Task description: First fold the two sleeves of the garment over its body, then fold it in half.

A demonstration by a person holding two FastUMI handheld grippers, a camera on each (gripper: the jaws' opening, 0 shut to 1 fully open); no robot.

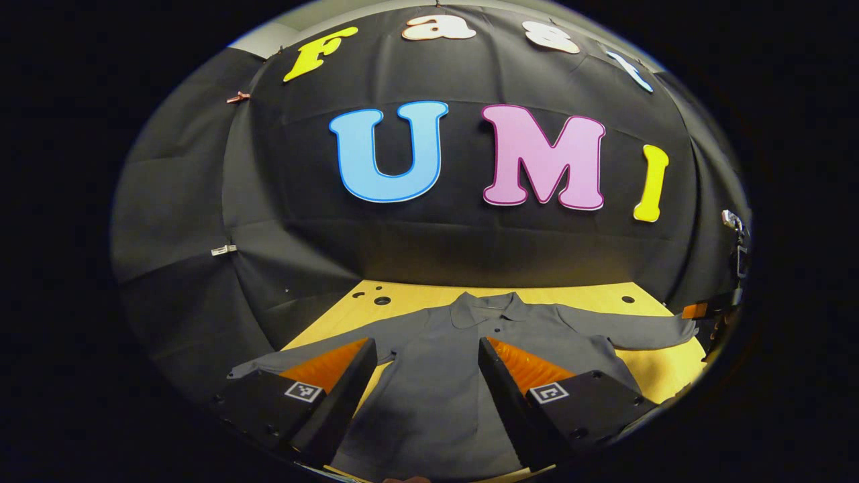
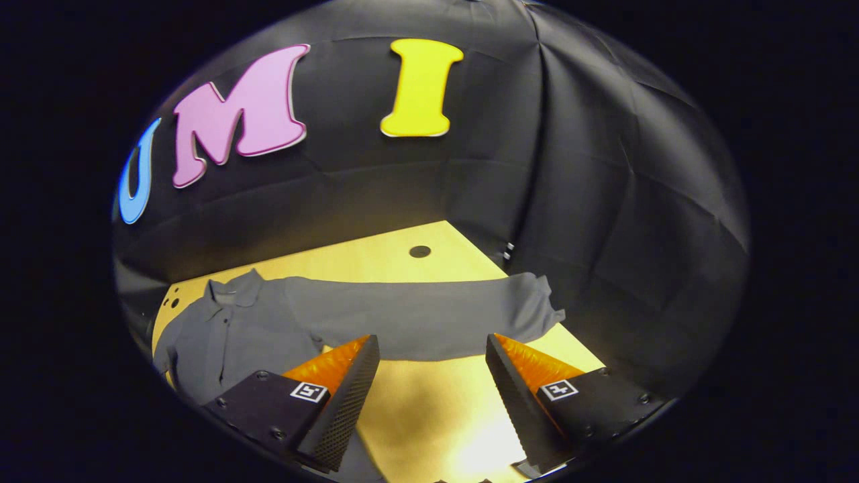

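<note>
Lying flat and face up on the table (image 2: 416, 268), the one grey garment (image 1: 443, 376) had its collar (image 1: 488, 307) toward the booth's far wall and both sleeves spread straight out to the sides, neither folded over the body; my left tool (image 1: 424, 376) hung above the shirt's front with its fingers wide apart and nothing between them; my right tool (image 2: 429, 376) hung over bare table just short of the right sleeve (image 2: 429, 318), likewise gaping and holding nothing; the risk I judged greatest was the thin cloth: a pinch taken too deep could catch both layers or drag the whole shirt across the smooth wood, skewing the body before any fold was set; a sleeve lifted by its cuff (image 2: 540, 302) alone might sag, twist, and land crooked or bunched over the chest; the right cuff lay close to the table's edge by the cloth wall, so a careless push could send it over; by my count there were one garment, two sleeves, one collar, two tools, one table with a few round holes (image 2: 420, 251) in it.
</note>
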